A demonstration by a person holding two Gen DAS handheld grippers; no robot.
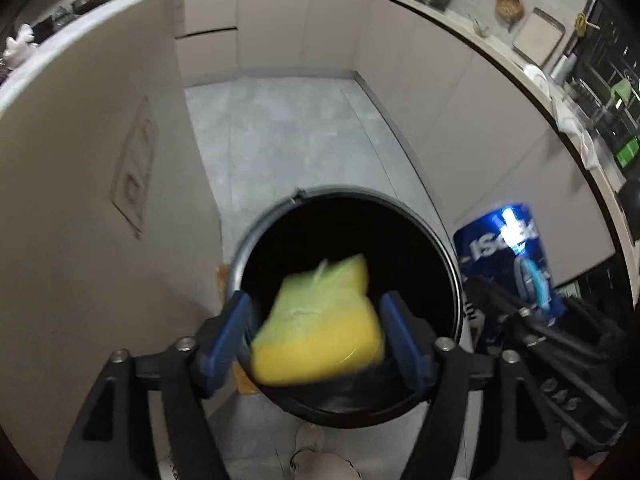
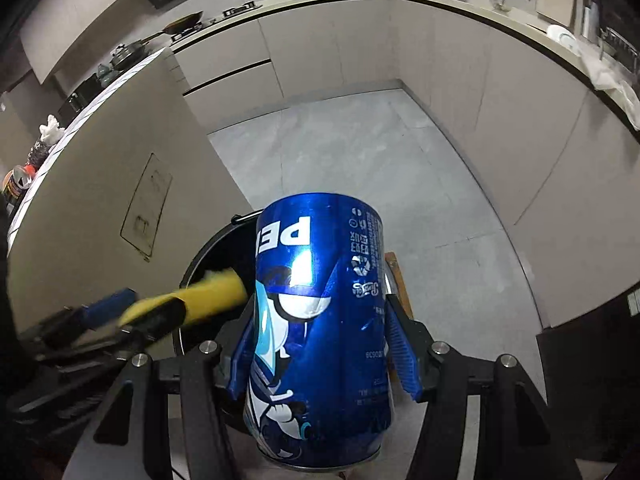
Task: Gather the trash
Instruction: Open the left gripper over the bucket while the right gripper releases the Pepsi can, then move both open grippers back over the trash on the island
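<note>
Left wrist view: sponge (image 1: 320, 324) is shown loose between the spread left gripper (image 1: 320, 340) over the bin (image 1: 448, 248); the can (image 2: 320, 320) is clamped by the right gripper (image 2: 324, 344) beside it.

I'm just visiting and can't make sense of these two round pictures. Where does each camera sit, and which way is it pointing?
Left wrist view: sits on the left hand-held gripper, looking steeply down into a black bin; its blue fingers flank a yellow sponge; a shoe shows below.
Right wrist view: sits on the right hand-held gripper, also facing down, filled by a blue can gripped between its fingers.
Shared: the bin, sponge, can, grey floor and cabinets.
</note>
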